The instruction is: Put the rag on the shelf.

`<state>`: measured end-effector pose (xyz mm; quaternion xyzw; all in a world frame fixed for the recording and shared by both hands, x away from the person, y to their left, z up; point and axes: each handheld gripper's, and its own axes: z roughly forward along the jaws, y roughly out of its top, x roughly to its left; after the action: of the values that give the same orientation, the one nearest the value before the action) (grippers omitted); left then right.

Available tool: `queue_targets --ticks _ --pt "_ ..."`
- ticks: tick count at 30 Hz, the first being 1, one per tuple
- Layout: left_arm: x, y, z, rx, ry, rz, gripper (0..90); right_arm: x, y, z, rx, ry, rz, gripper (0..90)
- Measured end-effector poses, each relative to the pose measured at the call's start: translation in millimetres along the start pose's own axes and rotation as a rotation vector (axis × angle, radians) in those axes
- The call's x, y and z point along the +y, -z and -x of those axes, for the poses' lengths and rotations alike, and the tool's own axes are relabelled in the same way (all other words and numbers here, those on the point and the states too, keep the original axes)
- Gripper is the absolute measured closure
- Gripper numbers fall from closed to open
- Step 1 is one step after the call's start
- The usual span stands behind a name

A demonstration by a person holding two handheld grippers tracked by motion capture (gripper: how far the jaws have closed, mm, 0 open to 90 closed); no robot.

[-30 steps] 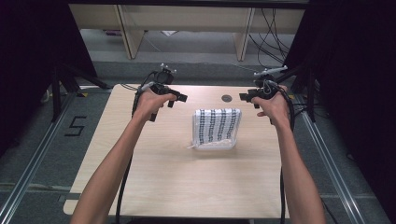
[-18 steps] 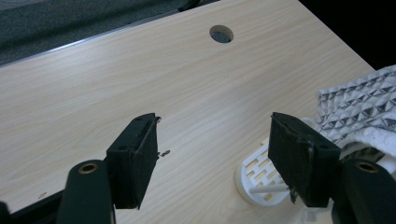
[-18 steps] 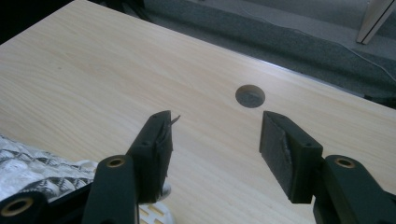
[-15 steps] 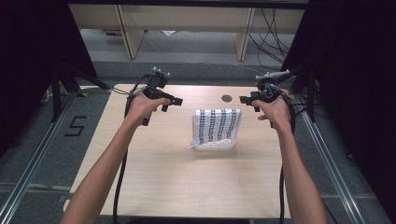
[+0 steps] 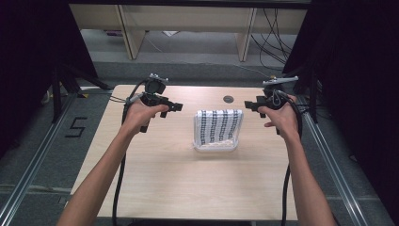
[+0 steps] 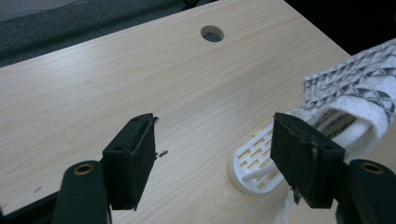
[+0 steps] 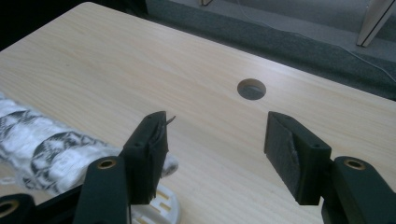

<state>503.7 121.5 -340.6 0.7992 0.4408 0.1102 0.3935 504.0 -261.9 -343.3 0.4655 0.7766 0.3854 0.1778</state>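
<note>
From the high view, your left hand-held gripper (image 5: 173, 107) sits at nine o'clock of the patterned towel (image 5: 219, 126), your right hand-held gripper (image 5: 250, 105) at three o'clock, both apart from it. The towel drapes over a white slotted basket (image 5: 214, 146) mid-counter (image 5: 188, 188).

In the left gripper view, your jaws have just been opening and stand wide, nothing between them; the basket (image 6: 254, 158) lies at four o'clock.

In the right gripper view, your jaws have likewise been opening, wide and empty; the towel (image 7: 51, 149) lies at eight o'clock, and a cable hole (image 7: 251, 89) at twelve.
</note>
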Motion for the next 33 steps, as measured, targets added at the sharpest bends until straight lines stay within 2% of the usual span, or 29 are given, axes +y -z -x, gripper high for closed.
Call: queue_targets --ticks 2,3,4,8,10,11,15,17,18,21,22,23,24,25,27,28,29,30,33 --pt "-1.4 0.8 1.0 -0.004 -0.005 -0.001 30.6 -1.0 0.7 -0.1 0.005 0.002 0.005 39.8" --pt "-2.7 1.3 2.4 -0.008 -0.009 0.0 30.4 -2.6 1.7 0.8 -0.001 0.04 0.02 39.4" --pt "-5.6 2.7 5.6 -0.012 -0.014 0.005 30.2 -5.4 5.2 -2.7 0.011 0.017 0.028 38.6" --pt "-9.6 4.7 9.5 -0.017 -0.023 0.01 29.4 -9.1 8.3 -4.5 0.01 0.037 0.039 37.4" --pt "-11.5 6.4 11.3 -0.025 -0.025 0.012 29.0 -11.6 12.9 -7.8 -0.001 0.024 0.032 36.9" --pt "-12.9 7.9 12.5 -0.03 -0.029 0.016 29.0 -12.8 13.5 -9.2 -0.004 0.016 0.047 36.5" --pt "-18.7 12.3 17.3 -0.036 -0.04 0.025 28.0 -17.9 25.0 -13.7 0.004 0.037 0.053 35.6" --pt "-19.8 13.6 17.8 -0.037 -0.038 0.026 27.7 -19.1 26.0 -15.3 0.009 0.031 0.061 35.5" --pt "-20.9 14.3 17.8 -0.037 -0.04 0.031 27.7 -19.9 27.9 -15.2 0.005 0.056 0.062 35.5" --pt "-25.8 14.7 17.7 -0.033 -0.038 0.035 27.6 -23.4 31.5 -19.9 0.017 0.051 0.069 35.5" --pt "-25.8 14.7 17.7 -0.033 -0.038 0.035 27.5 -24.1 32.1 -19.7 0.003 0.067 0.071 35.5" --pt "-27.6 14.5 18.0 -0.034 -0.036 0.035 27.6 -25.3 32.2 -22.2 0.015 0.043 0.07 35.6" --pt "-28.8 14.5 18.1 -0.036 -0.036 0.035 27.6 -25.3 32.2 -22.2 0.015 0.043 0.07 35.6" --pt "-30.4 14.6 18.2 -0.037 -0.039 0.033 27.6 -26.1 32.3 -21.3 0.008 0.067 0.071 35.5" --pt "-33.6 14.8 19.0 -0.033 -0.042 0.037 27.6 -28.3 32.8 -23.3 0.019 0.06 0.066 35.2" --pt "-35.7 15.1 19.9 -0.031 -0.042 0.042 27.6 -31.3 32.7 -23.6 0.009 0.095 0.087 35.1" --pt "-37.9 15.6 20.5 -0.034 -0.048 0.04 27.6 -31.3 32.7 -23.6 0.009 0.095 0.087 35.1" --pt "-40.4 15.8 21.5 -0.034 -0.048 0.04 27.6 -34.7 34.9 -27.6 0.024 0.07 0.073 35.0" --pt "-47.2 17.3 22.8 -0.037 -0.053 0.04 27.5 -39.2 36.1 -30.0 0.029 0.074 0.077 34.5"
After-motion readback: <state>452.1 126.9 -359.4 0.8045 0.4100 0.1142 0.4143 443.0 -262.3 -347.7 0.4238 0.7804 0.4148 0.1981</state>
